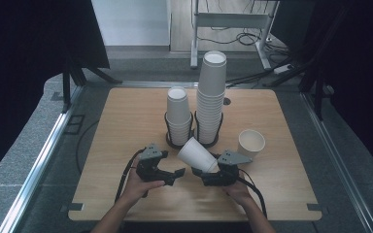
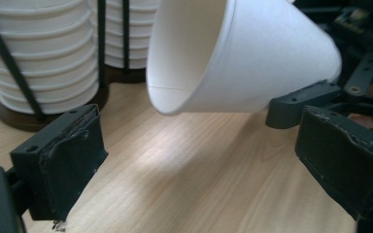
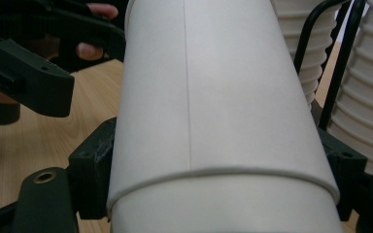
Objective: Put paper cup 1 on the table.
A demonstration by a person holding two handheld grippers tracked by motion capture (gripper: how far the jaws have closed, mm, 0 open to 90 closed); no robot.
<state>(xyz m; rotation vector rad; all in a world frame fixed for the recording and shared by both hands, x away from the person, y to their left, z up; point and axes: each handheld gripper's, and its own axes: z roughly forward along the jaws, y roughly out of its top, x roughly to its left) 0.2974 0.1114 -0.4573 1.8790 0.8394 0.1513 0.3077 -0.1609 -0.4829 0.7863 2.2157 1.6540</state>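
Observation:
My right gripper (image 1: 205, 173) is shut on the narrow end of a white paper cup (image 1: 196, 154), which lies tilted with its mouth toward the far left. In the right gripper view the cup (image 3: 213, 97) sits between both jaws, and a rim line crosses it there, as if two cups were nested. My left gripper (image 1: 177, 173) stands open just left of it, above the wood. The left gripper view has the cup's mouth (image 2: 252, 53) ahead of and above the open pads (image 2: 73, 160), with nothing between them.
Two black wire holders stand mid-table: a short cup stack (image 1: 178, 116) and a tall one (image 1: 211, 97), close behind the held cup. A single upright cup (image 1: 251, 142) stands to the right. The wooden table (image 1: 126, 126) has bare room at left and front.

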